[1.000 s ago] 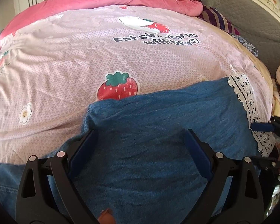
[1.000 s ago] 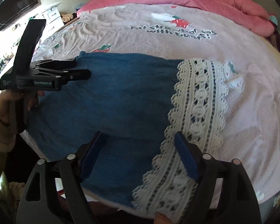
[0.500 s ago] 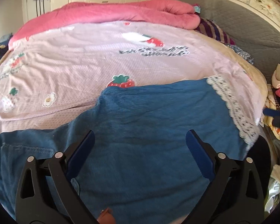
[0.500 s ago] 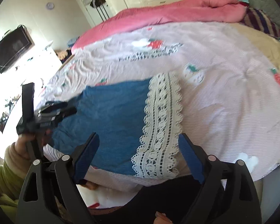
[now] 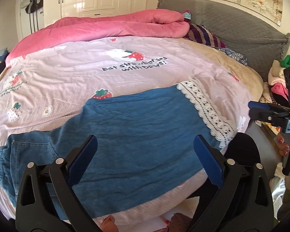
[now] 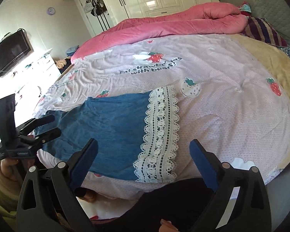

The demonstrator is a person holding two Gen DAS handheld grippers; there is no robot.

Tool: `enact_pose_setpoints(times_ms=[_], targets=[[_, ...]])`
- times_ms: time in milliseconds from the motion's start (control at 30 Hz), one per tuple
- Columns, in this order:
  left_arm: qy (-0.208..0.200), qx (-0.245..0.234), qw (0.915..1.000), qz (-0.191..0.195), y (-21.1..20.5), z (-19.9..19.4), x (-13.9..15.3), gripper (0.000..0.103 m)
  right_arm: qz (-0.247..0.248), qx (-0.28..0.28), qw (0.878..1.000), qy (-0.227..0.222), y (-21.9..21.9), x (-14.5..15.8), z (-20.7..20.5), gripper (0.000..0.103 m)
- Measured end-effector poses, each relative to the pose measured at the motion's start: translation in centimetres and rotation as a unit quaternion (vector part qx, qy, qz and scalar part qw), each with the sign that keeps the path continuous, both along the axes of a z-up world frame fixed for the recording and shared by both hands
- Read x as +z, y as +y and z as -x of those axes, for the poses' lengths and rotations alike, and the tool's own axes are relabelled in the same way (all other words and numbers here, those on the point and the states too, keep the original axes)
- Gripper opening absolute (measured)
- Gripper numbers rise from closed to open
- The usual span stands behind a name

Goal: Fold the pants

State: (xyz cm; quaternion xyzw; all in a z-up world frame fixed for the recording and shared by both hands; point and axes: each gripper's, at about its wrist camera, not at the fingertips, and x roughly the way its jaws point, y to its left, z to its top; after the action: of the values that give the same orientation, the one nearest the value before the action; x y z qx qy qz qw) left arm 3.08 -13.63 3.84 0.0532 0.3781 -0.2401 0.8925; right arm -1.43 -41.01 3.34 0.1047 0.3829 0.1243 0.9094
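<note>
My left gripper hangs with its 2 blue-padded fingers spread wide and nothing between them; the pants lie directly ahead and below, not touched. My right gripper is just as wide and just as empty, held off the near edge of the bed, with the lace hem of the pants ahead between its fingers.

The pants lie flat across the near part of the pink strawberry sheet, a broad blue denim panel. In the left wrist view the waist end with its pocket seam sits far left, and the white lace hem runs down the right end close to the bed's near edge. The near hem of the denim lies just inside that edge.

Beyond the pants the sheet stretches open up to the printed lettering. Further back a rolled pink quilt lies across the bed's far side, with a striped pillow near the grey headboard. To the right of the lace I have bare sheet.
</note>
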Motion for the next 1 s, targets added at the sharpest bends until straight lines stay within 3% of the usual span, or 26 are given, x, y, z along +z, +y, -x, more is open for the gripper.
enact_pose_setpoints(times_ms=[267, 467, 1000], targets=[[0.007, -0.026, 0.9996, -0.013, -2.7, 1.1, -0.7, 0.093, 0.014, -0.004, 1.000, 0.008, -0.8, -0.7, -1.2, 0.096], [0.023, -0.067, 0.9973, -0.022, -5.9, 2.1, -2.4, 0.093, 0.018, 0.016, 0.999, 0.026, -0.7, -1.5, -4.3, 0.096], [0.019, -0.191, 0.9803, -0.048, -13.7, 4.0, -5.2, 0.091, -0.033, 0.060, 0.994, 0.081, -0.7, -4.2, -14.3, 0.094]])
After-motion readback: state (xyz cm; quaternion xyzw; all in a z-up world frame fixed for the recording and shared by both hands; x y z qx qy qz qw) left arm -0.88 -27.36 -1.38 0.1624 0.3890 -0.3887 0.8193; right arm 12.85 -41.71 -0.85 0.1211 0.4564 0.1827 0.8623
